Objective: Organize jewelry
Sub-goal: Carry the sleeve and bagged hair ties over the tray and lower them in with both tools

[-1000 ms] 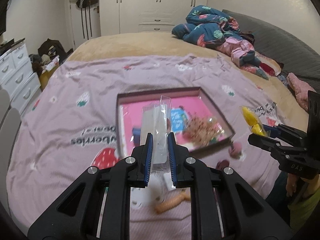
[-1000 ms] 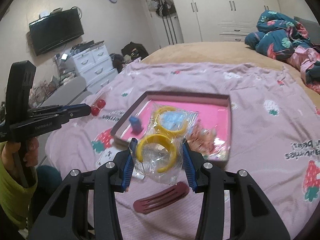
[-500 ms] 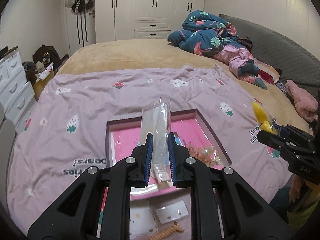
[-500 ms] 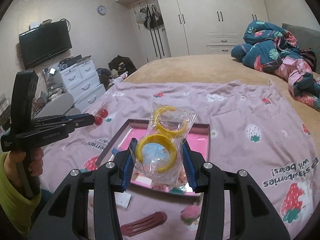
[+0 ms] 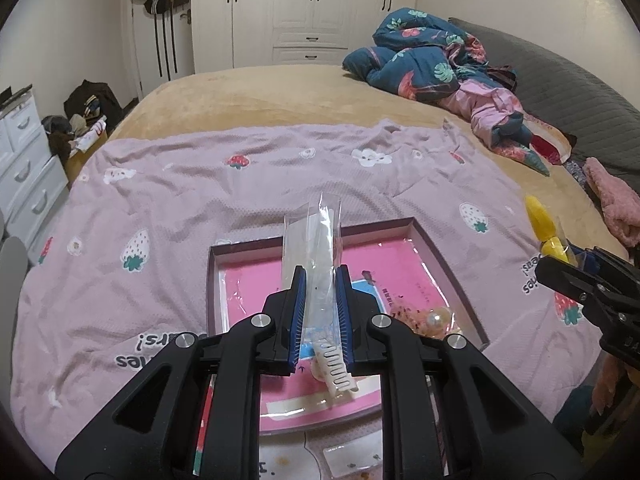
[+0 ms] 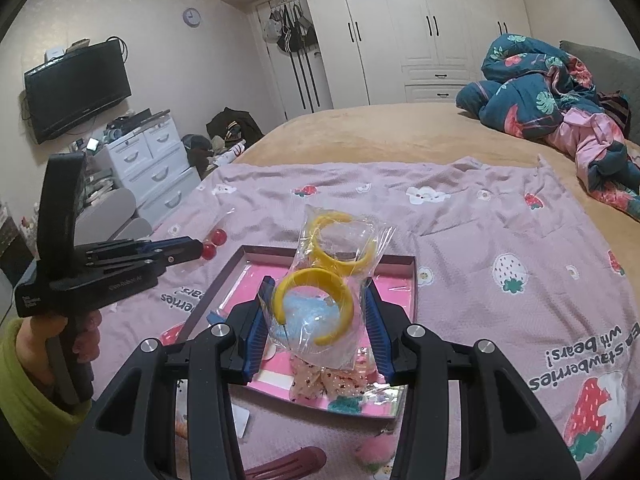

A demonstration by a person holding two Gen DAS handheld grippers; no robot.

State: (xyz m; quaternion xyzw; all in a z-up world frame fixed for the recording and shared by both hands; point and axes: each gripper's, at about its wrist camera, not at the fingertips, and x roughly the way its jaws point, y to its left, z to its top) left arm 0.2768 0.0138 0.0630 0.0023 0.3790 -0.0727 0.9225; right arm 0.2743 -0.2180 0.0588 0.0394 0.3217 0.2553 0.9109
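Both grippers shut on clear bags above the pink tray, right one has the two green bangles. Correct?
Not quite: the bangles are yellow, not green. The right wrist view shows the right gripper shut on a clear bag with two yellow bangles. The rest holds: the left gripper is shut on its own clear bag, and both hang above the pink tray.

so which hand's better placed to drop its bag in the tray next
Left, probably. The left gripper holds its clear bag above the pink tray. The right gripper, with the yellow bangles bag, looks nearer the tray's near edge.
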